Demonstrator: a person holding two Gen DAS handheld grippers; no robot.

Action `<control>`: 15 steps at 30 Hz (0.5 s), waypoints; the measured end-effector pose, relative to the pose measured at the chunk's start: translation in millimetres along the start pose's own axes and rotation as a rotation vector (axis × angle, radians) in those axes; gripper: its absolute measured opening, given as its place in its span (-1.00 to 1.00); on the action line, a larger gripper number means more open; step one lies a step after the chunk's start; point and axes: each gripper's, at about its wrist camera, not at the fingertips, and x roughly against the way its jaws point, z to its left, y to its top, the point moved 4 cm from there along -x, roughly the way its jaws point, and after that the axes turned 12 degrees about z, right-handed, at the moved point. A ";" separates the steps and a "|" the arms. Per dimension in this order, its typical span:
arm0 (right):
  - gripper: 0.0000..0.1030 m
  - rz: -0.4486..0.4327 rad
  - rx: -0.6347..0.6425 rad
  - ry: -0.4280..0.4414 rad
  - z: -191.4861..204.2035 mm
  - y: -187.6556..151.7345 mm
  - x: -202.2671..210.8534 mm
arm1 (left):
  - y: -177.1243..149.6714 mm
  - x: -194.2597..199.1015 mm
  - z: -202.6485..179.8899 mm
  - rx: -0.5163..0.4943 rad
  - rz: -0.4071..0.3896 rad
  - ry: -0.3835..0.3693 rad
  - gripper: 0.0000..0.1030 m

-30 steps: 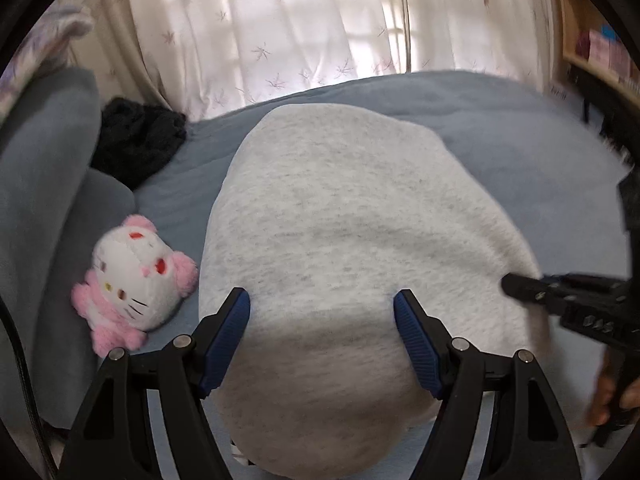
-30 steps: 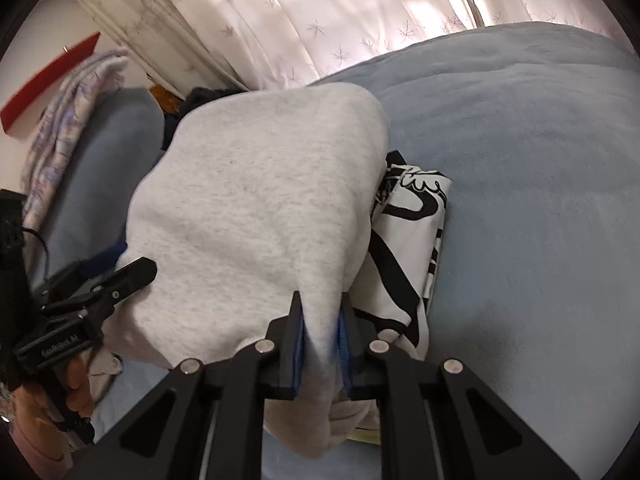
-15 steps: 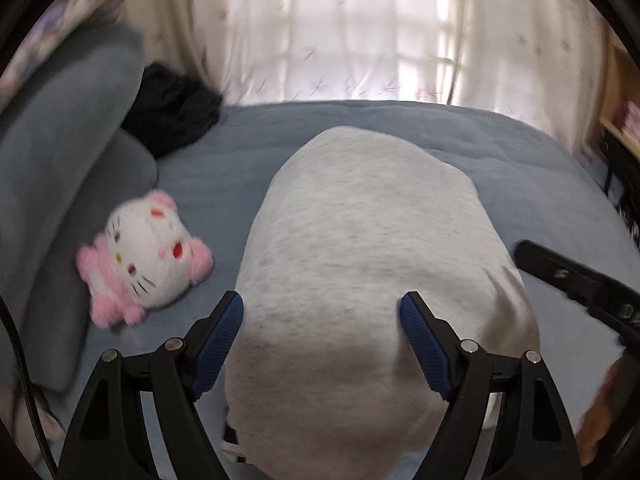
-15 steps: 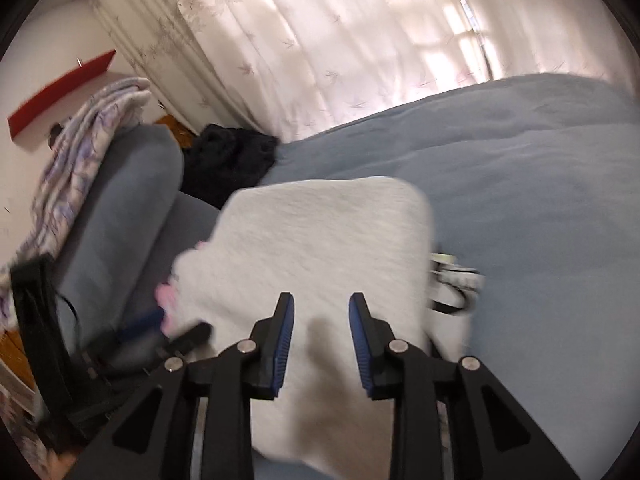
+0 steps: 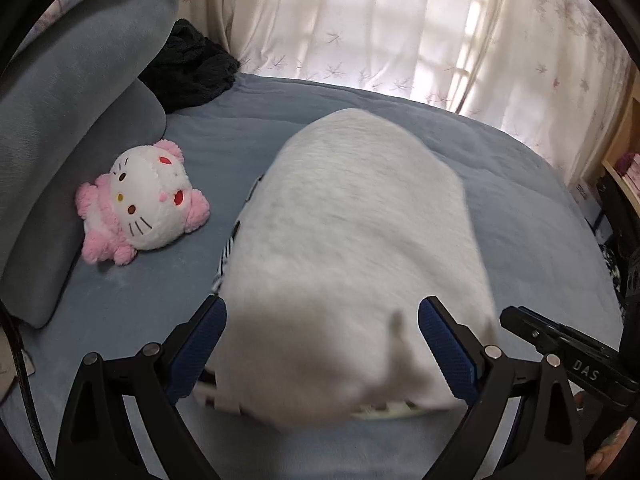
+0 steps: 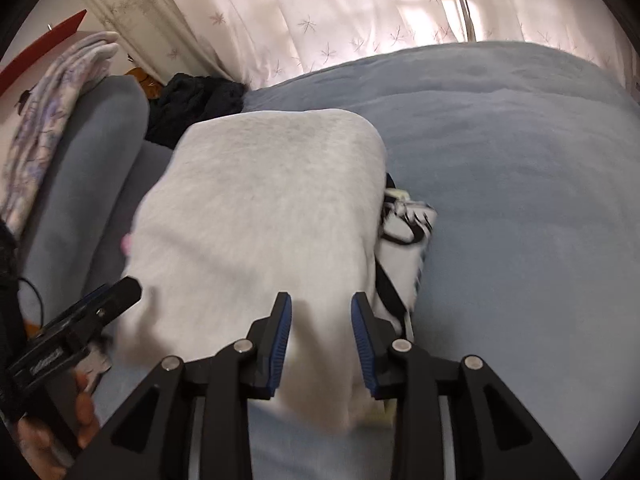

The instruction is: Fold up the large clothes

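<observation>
garment: folded light grey fleece garment [image 5: 360, 248] sits mid-bed on the blue-grey bedspread [image 6: 520, 160], on top of a black-and-white printed cloth [image 6: 404, 232]
left gripper [image 5: 322, 346]: jaws opening wide, pads clear of the fleece, nothing gripped
right gripper [image 6: 321, 340]: jaws opening, narrow gap, fabric below but not pinched
step: looks like the fold's just been let go
next: probably smooth the bundle, or grab the next piece

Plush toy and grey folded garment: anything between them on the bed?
Left wrist view: only bare blue bedcover lies between the plush toy and the grey folded garment. A black-and-white patterned fabric peeks out at the garment's edge on that side.
</observation>
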 end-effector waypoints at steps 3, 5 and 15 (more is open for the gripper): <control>-0.36 -0.002 0.013 0.003 0.3 -30.9 40.1 | -20.3 32.9 -19.2 -0.043 -0.005 0.011 0.87; -0.18 -0.005 0.054 -0.004 6.3 -50.1 67.7 | -38.0 57.1 -34.2 -0.074 -0.010 0.007 0.87; 0.18 -0.050 0.058 -0.004 7.4 -164.3 218.0 | -155.9 187.6 -101.3 -0.147 -0.028 -0.045 0.87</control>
